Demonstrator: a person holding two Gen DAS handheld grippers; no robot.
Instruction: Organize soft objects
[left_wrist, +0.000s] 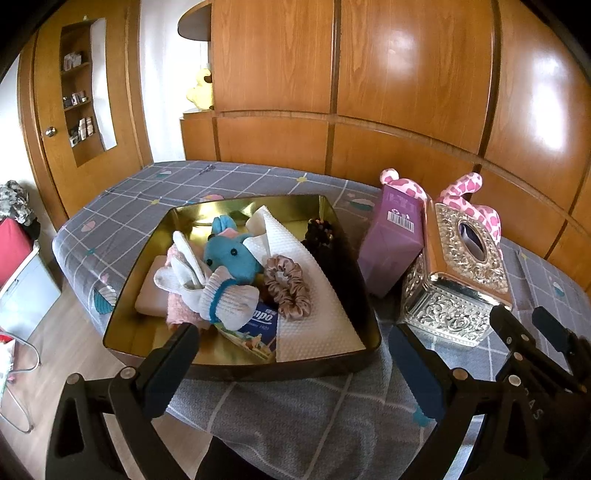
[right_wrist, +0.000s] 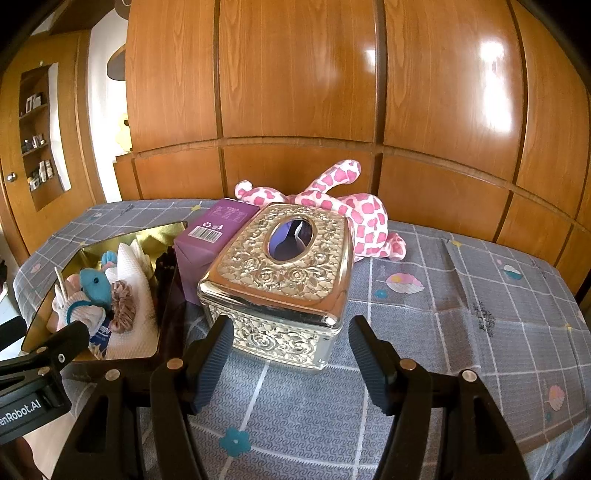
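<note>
A gold tray (left_wrist: 125, 314) sits on the grey checked bed. It holds a blue plush (left_wrist: 229, 258), rolled white socks (left_wrist: 225, 299), a pink-brown scrunchie (left_wrist: 286, 286), a white cloth (left_wrist: 314, 325), a dark scrunchie (left_wrist: 319, 230) and a tissue pack (left_wrist: 258, 321). My left gripper (left_wrist: 295, 365) is open and empty just before the tray's near rim. A pink spotted plush (right_wrist: 354, 214) lies behind the silver tissue box (right_wrist: 284, 280). My right gripper (right_wrist: 291, 354) is open and empty before that box.
A purple carton (left_wrist: 391, 243) leans between tray and tissue box. Wooden wardrobe panels (right_wrist: 295, 92) stand behind the bed. Grey bedspread (right_wrist: 461, 314) lies to the right of the box. The bed's edge and wooden floor (left_wrist: 55, 350) are at left.
</note>
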